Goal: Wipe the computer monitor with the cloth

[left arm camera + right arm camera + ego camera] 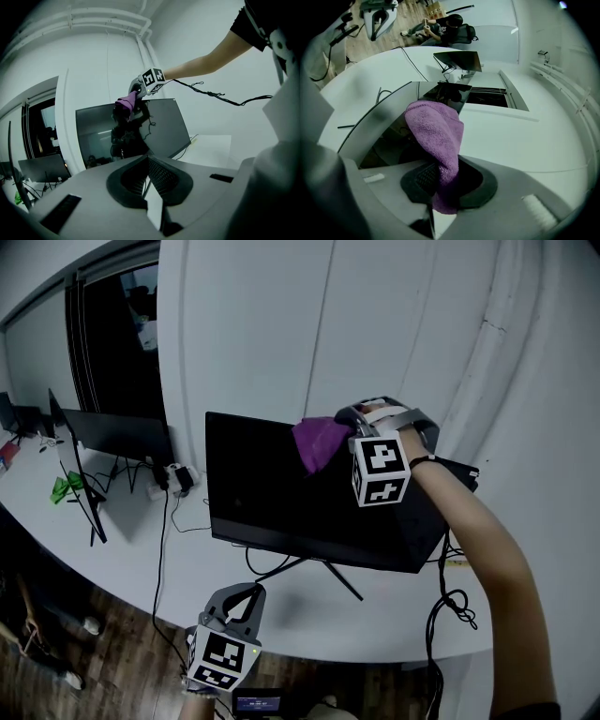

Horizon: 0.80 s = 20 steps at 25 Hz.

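A black computer monitor (272,507) stands on a white table (131,559) against the wall. A purple cloth (319,442) rests against the monitor's top edge, right of its middle. My right gripper (349,432) is shut on the cloth, with the arm reaching in from the right. In the right gripper view the cloth (437,136) hangs out of the closed jaws of the right gripper (443,177) over the monitor's top edge (393,119). My left gripper (242,601) stays low at the table's front edge, shut and empty. From the left gripper view, the left gripper (149,164) faces the monitor (96,136) and the cloth (126,101).
Two more monitors (117,437) (73,474) stand at the left, with a green object (66,488) and a power strip (173,479) with cables. A black cable (452,601) dangles at the table's right end. Wooden floor (122,652) lies below the table edge.
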Motion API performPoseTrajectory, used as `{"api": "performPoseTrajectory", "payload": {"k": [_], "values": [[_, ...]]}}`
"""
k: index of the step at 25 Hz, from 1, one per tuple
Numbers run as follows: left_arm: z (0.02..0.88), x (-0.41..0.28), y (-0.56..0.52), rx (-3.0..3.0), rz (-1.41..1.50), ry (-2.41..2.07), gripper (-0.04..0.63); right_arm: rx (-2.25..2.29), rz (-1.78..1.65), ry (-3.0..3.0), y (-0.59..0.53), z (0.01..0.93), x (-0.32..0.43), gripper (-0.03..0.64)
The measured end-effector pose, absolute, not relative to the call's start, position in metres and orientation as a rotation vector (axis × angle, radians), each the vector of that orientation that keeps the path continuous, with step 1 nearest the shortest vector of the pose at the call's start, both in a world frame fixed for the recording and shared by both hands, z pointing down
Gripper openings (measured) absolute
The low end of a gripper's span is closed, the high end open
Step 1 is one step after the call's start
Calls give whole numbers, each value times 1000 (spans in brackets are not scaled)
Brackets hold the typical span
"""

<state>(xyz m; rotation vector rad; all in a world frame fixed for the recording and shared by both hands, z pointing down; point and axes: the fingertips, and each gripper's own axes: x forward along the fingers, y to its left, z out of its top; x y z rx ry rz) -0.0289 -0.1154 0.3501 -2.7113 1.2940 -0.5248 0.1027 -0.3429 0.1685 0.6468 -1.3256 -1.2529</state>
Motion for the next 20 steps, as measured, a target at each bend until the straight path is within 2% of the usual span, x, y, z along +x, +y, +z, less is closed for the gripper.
{"api": "performPoseTrajectory", "payload": {"k": [20], "values": [[348,44,-128,-2771,-498,1098,6,799,-1096,-1253,-302,170,252,77]]}}
